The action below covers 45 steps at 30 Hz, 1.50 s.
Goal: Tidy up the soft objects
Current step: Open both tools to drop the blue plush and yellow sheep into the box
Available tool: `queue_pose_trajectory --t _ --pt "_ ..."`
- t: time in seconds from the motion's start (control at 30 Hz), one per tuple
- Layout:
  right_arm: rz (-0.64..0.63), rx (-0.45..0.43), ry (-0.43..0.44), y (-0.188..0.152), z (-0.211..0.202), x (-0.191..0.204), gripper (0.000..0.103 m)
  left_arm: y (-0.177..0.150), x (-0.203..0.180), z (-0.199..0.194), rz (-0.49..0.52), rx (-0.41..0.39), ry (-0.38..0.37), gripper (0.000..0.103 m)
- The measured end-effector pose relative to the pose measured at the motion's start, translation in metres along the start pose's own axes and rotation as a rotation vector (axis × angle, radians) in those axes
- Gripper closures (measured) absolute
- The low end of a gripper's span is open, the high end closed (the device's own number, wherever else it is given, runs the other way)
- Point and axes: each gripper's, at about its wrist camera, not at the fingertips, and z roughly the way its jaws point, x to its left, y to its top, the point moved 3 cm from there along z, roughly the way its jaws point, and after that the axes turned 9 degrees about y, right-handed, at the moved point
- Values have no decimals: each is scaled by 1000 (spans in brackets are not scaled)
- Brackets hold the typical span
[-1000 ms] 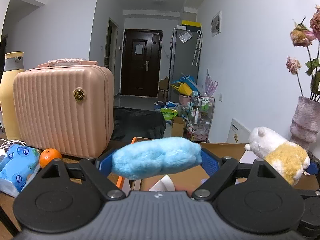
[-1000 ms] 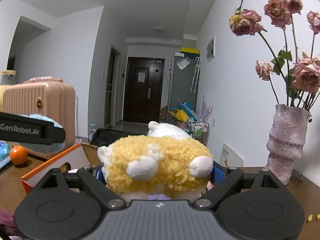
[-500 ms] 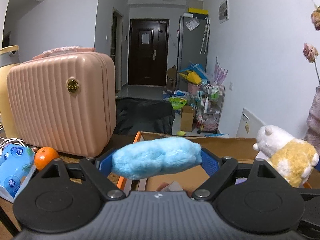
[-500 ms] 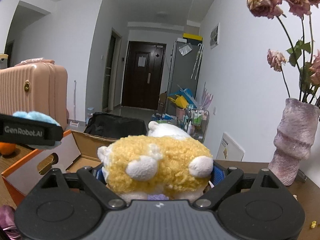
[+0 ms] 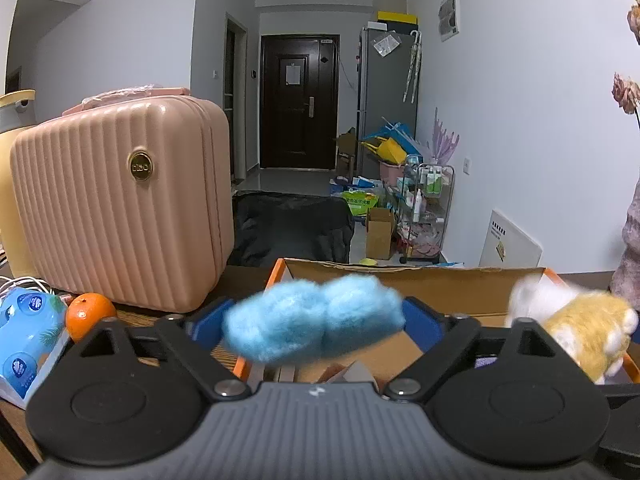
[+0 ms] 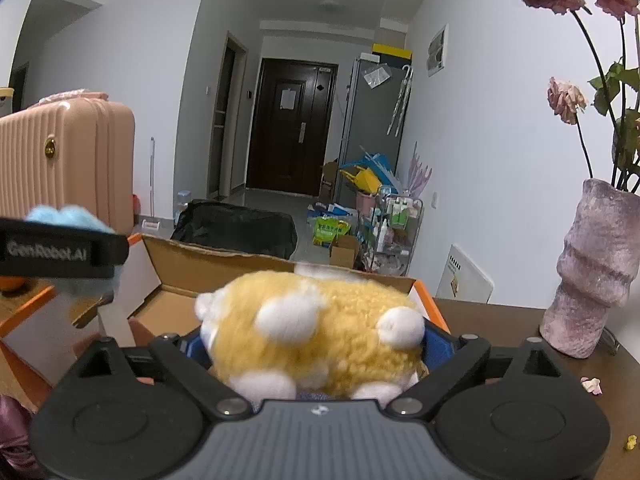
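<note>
Gripping blue plush (image 5: 314, 316) crosswise, left gripper (image 5: 314, 322); right gripper (image 6: 316, 338) clamps yellow plush (image 6: 316, 332) sideways.

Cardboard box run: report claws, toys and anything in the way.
Left claw shut on blue plush. Right claw shut on yellow plush. Both above open cardboard box. Nothing in the way.
</note>
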Motion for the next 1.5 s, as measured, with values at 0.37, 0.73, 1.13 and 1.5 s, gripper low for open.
queue_pose_trajectory --t 0.37,0.73,1.13,1.5 --pt "28 10 -7 -1 -1 -5 0 -1 8 7 -40 33 10 0" --pt "50 36 7 -11 -11 -4 0 -6 13 4 -49 42 3 0" --pt "93 -8 -10 -27 -49 -15 0 -17 28 -29 -65 9 -13 0" --pt "118 -79 -10 -40 -93 -12 0 -30 43 -64 -64 -1 -28 0"
